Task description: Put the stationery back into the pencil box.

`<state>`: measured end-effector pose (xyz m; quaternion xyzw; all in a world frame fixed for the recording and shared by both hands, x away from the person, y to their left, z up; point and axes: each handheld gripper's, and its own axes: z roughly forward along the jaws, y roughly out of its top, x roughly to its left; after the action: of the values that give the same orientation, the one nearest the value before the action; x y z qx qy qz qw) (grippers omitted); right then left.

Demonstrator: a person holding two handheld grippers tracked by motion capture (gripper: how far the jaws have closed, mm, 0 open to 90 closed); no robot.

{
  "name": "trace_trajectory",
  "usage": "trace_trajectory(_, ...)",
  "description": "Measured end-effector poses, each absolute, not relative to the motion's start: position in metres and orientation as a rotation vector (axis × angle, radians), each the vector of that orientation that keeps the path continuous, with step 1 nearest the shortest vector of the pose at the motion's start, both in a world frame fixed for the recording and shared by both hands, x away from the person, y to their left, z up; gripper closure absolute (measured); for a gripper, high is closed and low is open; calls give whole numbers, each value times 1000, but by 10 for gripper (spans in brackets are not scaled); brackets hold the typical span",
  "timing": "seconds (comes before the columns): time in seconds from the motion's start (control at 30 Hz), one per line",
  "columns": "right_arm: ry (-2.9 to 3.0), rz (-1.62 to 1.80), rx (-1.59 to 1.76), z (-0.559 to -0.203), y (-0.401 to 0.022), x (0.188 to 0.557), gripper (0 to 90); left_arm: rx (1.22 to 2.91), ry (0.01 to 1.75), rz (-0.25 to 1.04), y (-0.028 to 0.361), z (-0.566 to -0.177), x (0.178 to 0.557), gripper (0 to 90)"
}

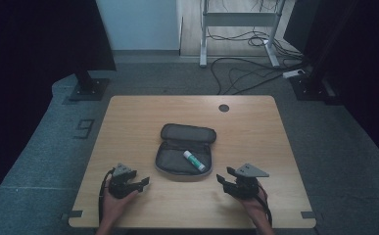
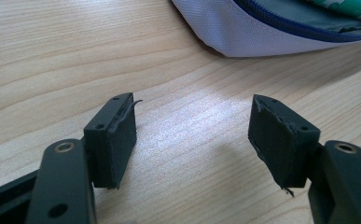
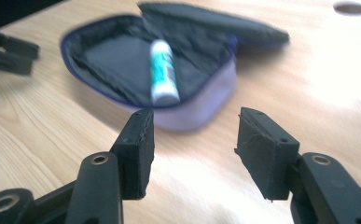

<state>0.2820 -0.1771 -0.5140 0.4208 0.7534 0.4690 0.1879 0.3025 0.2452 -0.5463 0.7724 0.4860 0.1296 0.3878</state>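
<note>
An unzipped pencil case (image 1: 182,152) lies open in the middle of the wooden table (image 1: 128,122), its lid folded back. A white and green glue stick (image 1: 194,161) rests inside it (image 3: 162,72). The case's pale outer wall (image 2: 243,32) and its blue zip run along the top of the left gripper view. My left gripper (image 1: 145,183) sits at the case's near left, open, nothing between its fingers (image 2: 115,135). My right gripper (image 1: 222,179) sits at the case's near right, open and empty, pointing at the case (image 3: 122,56).
A round cable hole (image 1: 224,107) is in the table's far edge. Beyond the table are desk legs (image 1: 204,34), loose cables (image 1: 246,73) and dark stands on the floor. Bare wood surrounds the case.
</note>
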Motion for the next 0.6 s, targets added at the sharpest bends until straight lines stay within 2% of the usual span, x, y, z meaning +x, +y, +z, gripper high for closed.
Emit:
trace_trajectory(0.3, 2129, 1243, 1291, -542, -204, 276, 443, 1966, 1236, 330, 245, -546, 303, 326)
trace_trajectory(0.6, 2128, 1214, 1295, -544, -204, 278, 426, 1964, 1236, 327, 245, -546, 303, 325)
